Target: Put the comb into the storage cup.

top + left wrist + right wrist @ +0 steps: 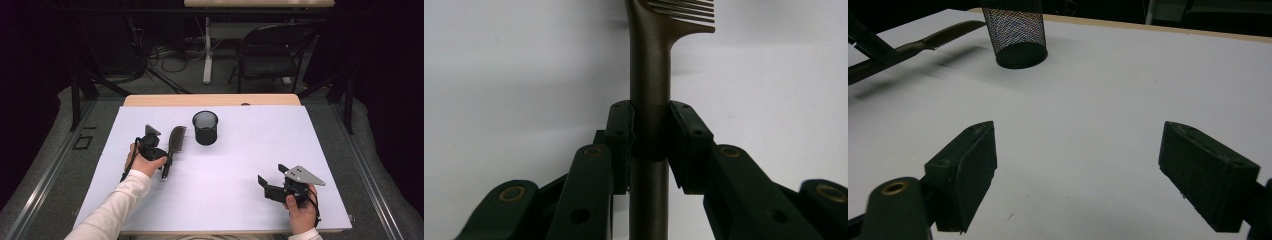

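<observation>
The comb (pixel 650 75) runs off the top edge in the left gripper view, most teeth cut away; the left claw (pixel 650 140) hides part of its handle, and the mesh cup's (pixel 1015 35) rim is cropped in the right gripper view

We wear long white sleeves (pixel 112 207) on both forearms, and each of our hands carries a black two-jaw gripper with a black cable trailing from its body. The right gripper (pixel 267 186) bears a grey three-cornered plate (pixel 303 175) with small holes on top, and a smaller plate of the same kind sits on the left gripper (pixel 161 156). Each jaw consists of black link arms joined by brass-coloured pivot bushings (pixel 512 193) and ends in a flat rectangular black pad (pixel 968 165) fixed with recessed screws.
</observation>
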`<action>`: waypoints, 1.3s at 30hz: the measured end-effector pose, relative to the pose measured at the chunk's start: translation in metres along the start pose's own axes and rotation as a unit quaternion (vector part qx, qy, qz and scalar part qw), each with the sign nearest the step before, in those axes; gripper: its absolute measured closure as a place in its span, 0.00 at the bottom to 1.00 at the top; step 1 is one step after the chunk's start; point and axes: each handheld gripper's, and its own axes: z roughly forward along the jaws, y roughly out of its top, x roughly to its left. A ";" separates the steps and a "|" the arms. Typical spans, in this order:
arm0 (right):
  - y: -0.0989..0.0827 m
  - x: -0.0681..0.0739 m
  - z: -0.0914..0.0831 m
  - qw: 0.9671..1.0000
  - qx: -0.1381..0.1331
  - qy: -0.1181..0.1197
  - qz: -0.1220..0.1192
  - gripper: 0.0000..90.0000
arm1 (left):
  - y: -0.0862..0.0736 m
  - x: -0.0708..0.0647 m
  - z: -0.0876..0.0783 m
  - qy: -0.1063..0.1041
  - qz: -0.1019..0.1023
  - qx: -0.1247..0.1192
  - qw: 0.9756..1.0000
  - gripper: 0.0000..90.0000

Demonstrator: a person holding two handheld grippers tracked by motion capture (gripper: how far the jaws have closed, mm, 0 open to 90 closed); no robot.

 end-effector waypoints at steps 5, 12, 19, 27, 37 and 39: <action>0.000 0.000 0.000 1.000 0.001 0.000 -0.001 0.17 | 0.000 0.002 -0.004 -0.006 0.004 -0.010 1.000 0.81; 0.000 0.000 0.000 1.000 0.003 -0.001 0.000 0.17 | -0.003 0.005 -0.011 -0.014 0.027 -0.031 0.999 0.81; 0.000 0.000 0.000 1.000 0.004 -0.001 -0.001 0.17 | -0.009 0.011 -0.021 -0.030 0.061 -0.063 0.996 0.81; 0.000 0.001 0.000 1.000 0.005 0.000 -0.001 0.17 | -0.017 0.021 -0.029 -0.034 0.088 -0.083 0.992 0.81; 0.000 0.001 0.001 1.000 0.005 -0.001 -0.001 0.17 | -0.024 0.020 -0.039 -0.031 0.130 -0.084 0.987 0.81; -0.001 0.001 0.001 1.000 0.005 -0.001 -0.002 0.17 | -0.025 0.019 -0.040 -0.031 0.134 -0.087 0.987 0.81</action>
